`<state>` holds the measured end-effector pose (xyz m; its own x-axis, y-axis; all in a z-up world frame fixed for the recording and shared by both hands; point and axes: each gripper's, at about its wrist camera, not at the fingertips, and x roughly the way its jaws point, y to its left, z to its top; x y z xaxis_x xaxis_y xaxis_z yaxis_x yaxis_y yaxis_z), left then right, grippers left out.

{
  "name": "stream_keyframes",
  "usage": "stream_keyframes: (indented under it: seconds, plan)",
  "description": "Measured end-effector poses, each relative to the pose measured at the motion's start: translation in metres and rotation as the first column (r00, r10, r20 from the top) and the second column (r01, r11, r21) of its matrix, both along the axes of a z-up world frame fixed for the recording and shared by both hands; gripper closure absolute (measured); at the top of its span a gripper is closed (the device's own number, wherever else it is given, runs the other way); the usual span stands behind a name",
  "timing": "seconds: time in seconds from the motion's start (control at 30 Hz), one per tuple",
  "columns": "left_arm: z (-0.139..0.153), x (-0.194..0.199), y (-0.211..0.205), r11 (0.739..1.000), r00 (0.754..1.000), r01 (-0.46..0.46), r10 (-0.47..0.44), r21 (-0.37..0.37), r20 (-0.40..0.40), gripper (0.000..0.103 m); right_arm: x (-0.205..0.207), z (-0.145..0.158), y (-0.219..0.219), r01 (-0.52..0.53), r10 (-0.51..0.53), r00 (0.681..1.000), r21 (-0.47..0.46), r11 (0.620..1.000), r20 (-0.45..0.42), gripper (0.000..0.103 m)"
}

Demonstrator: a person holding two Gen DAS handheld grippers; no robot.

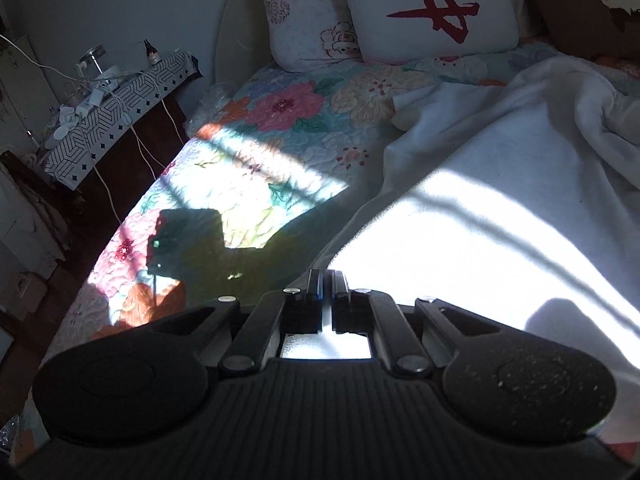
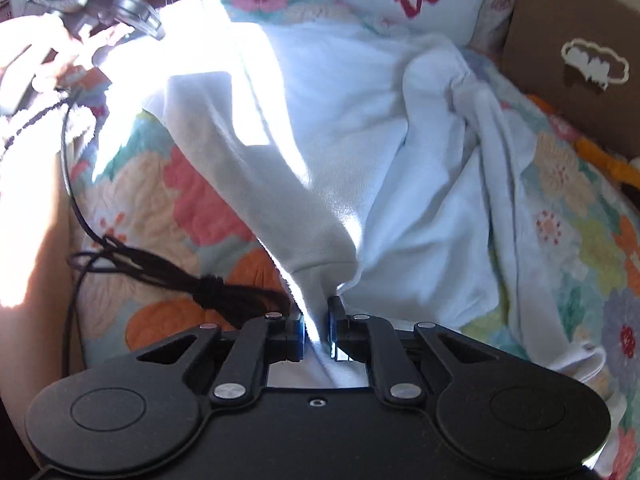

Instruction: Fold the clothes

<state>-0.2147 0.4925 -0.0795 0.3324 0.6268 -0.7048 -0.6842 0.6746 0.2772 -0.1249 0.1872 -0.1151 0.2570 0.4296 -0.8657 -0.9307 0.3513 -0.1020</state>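
A white fleece garment (image 1: 500, 184) lies spread on a floral quilt (image 1: 256, 128), half in bright sun. My left gripper (image 1: 328, 280) is shut, pinching the garment's near edge. In the right wrist view the same white garment (image 2: 380, 132) lies crumpled, with a sleeve (image 2: 256, 184) running toward me. My right gripper (image 2: 318, 312) is shut on the sleeve's cuff. The left gripper (image 2: 100, 4) shows at the top left of that view, holding the garment's far corner.
Two pillows (image 1: 432, 12) lean at the headboard. A brown cushion (image 2: 576, 60) lies at the right. A bedside table (image 1: 116, 96) with cables and bottles stands left of the bed. A black cable (image 2: 160, 272) dangles over the quilt by my right gripper.
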Motion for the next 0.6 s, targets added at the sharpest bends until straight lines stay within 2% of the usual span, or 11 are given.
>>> stream_keyframes:
  seconds: [0.13,0.27,0.37,0.47,0.6]
  plan:
    - [-0.004,-0.003,0.006,0.998,1.000,-0.020,0.021,-0.058,0.022,0.099,0.001,0.004,-0.006,0.016,-0.013,0.997,0.040,0.999,-0.078,0.090]
    - [-0.002,-0.010,0.006,0.996,0.998,-0.042,0.045,-0.073,0.041,0.099,0.013,0.010,-0.020,0.061,-0.025,0.956,0.112,0.992,-0.294,0.090]
    - [-0.004,-0.008,0.009,0.995,0.998,-0.060,0.062,-0.082,0.019,0.099,0.014,0.001,-0.022,0.054,-0.015,0.935,0.102,0.993,-0.354,0.090]
    - [-0.013,-0.001,0.011,0.994,0.997,-0.076,0.073,-0.083,-0.039,0.098,0.011,-0.002,-0.019,0.032,0.004,0.932,0.092,0.995,-0.363,0.090]
    - [-0.021,0.009,0.007,0.995,0.995,-0.041,0.032,-0.096,-0.098,0.094,0.015,0.001,-0.019,0.052,-0.009,0.919,0.099,0.994,-0.395,0.086]
